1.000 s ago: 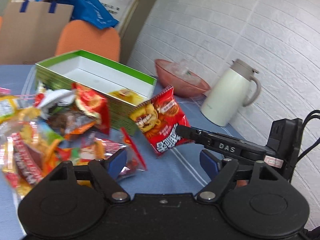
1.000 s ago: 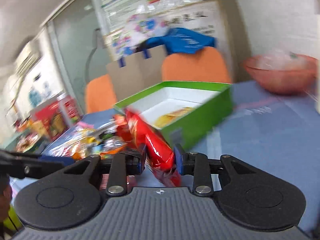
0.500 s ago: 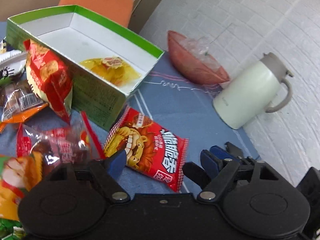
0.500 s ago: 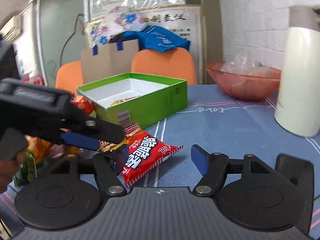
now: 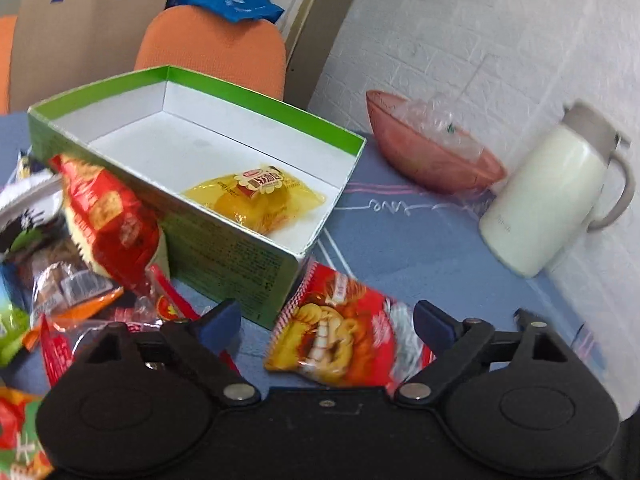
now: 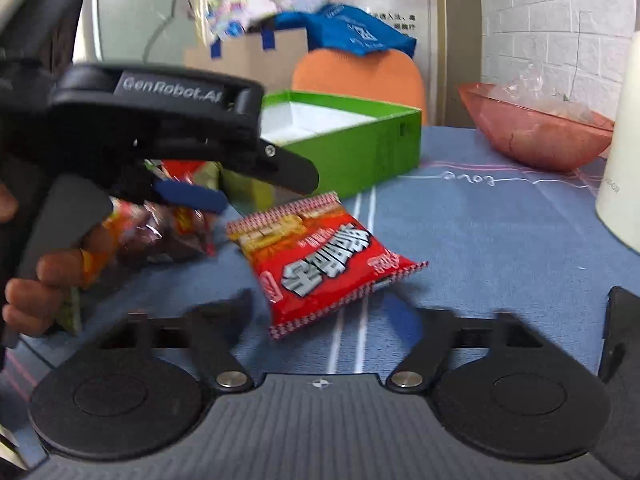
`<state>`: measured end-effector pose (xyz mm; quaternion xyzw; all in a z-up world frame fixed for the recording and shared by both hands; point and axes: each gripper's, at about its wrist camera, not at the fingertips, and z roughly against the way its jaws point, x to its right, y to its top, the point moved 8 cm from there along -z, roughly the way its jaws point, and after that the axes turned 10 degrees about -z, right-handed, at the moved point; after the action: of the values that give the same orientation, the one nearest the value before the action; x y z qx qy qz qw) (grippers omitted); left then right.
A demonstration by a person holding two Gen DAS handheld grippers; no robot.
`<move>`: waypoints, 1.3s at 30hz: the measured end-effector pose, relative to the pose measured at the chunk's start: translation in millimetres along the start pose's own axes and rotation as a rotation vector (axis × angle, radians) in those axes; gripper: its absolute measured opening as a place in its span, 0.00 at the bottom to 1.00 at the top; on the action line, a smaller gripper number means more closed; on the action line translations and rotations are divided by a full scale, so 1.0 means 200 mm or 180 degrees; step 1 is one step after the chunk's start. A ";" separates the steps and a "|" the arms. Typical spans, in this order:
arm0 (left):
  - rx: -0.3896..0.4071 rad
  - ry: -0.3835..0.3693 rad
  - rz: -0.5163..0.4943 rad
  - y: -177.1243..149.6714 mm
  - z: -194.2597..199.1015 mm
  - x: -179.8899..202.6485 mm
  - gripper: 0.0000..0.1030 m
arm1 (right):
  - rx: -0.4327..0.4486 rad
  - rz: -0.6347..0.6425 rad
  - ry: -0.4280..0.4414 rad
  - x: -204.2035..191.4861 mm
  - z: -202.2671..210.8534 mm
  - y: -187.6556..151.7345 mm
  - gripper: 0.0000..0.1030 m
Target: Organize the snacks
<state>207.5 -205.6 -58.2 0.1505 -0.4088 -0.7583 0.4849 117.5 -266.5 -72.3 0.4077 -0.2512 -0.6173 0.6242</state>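
Right gripper (image 6: 326, 312): we see its jaws closing, roughly half apart, with the red snack packet (image 6: 320, 256) lying between them on the blue tablecloth (image 6: 500, 240); the blurred pads do not press on it. Left gripper (image 5: 326, 320): jaws wide apart and holding nothing, the same red packet lying between its blue pads (image 5: 434, 322); in the right wrist view a hand (image 6: 32, 280) grips its handle. Just behind the packet we find the green box (image 5: 224, 248), open, containing one yellow packet (image 5: 256, 196). To its left lies a pile of snacks (image 5: 80, 248). Farther right stand a pink bowl (image 5: 432, 156) and a white jug (image 5: 548, 200), near the brick wall.
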 end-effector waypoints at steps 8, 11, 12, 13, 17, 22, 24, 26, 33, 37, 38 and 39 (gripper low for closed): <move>-0.0278 -0.0479 -0.0092 -0.10 -0.08 0.14 0.86 | 0.0010 -0.0234 0.0016 0.18 0.13 -0.03 0.43; -0.0279 -0.0494 -0.0031 -0.11 -0.08 0.15 0.99 | 0.0103 -0.0169 0.0071 0.18 0.17 -0.04 0.89; -0.0263 -0.0508 0.0004 -0.10 -0.08 0.14 1.00 | 0.0137 -0.0134 0.0050 0.18 0.17 -0.04 1.00; -0.0260 -0.0517 0.0018 -0.10 -0.08 0.15 1.00 | 0.0169 -0.0062 0.0014 0.17 0.16 -0.03 1.00; -0.0218 -0.0438 -0.0119 -0.08 -0.09 0.18 1.00 | 0.0147 0.0141 -0.0045 0.14 0.08 0.00 1.00; -0.0074 -0.0462 -0.0260 -0.06 0.00 0.23 0.91 | 0.0061 0.0016 -0.0023 0.10 0.07 0.03 0.67; 0.0060 -0.0468 -0.0281 -0.02 0.08 0.24 0.90 | 0.0194 0.0055 0.0002 0.07 0.12 0.05 0.64; 0.0247 -0.0473 -0.0302 0.05 0.17 0.23 0.90 | 0.0360 0.0077 0.0030 0.04 0.18 0.12 0.64; 0.0593 -0.0433 -0.0110 0.28 0.30 0.04 0.90 | 0.0810 0.0300 0.0201 -0.10 0.17 0.39 0.63; 0.0620 -0.0348 0.0070 0.38 0.29 -0.14 0.90 | 0.0869 0.0321 0.0337 -0.19 0.05 0.51 0.62; 0.0613 -0.0323 0.0099 0.39 0.28 -0.18 0.90 | 0.0867 0.0325 0.0360 -0.21 0.01 0.53 0.62; 0.0600 -0.0288 0.0132 0.41 0.26 -0.23 0.90 | 0.0856 0.0330 0.0382 -0.23 -0.03 0.55 0.62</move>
<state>246.9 -157.2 29.8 0.1526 -0.5028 -0.7123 0.4653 178.7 -230.6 23.5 0.5103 -0.3146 -0.5196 0.6088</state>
